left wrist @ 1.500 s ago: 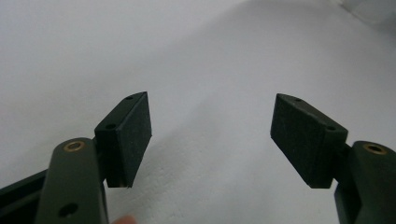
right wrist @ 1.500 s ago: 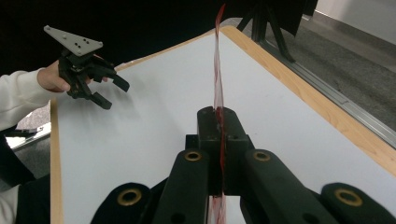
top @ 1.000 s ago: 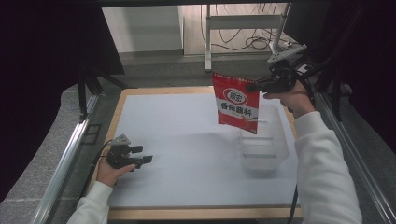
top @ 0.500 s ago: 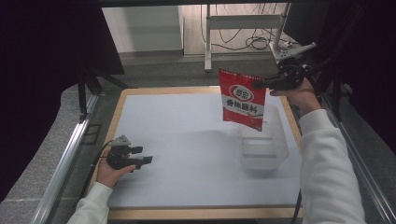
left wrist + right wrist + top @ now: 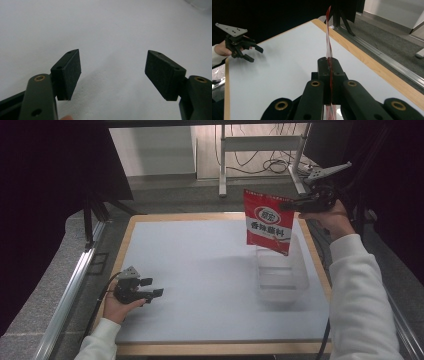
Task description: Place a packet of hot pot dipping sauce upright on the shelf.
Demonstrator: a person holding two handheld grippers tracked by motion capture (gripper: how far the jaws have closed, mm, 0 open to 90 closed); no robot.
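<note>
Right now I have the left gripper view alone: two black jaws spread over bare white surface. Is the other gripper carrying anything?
Observer: Yes. The right gripper is shut on the upper edge of a red packet, held up in the air.
Operator: What lies under it?
Observer: A clear plastic bin on the right side of the table; the packet's lower end hangs over its far end.
Operator: And where is my left gripper on the table?
Observer: The left gripper sits low at the near left, jaws open, well apart from the bin.
</note>
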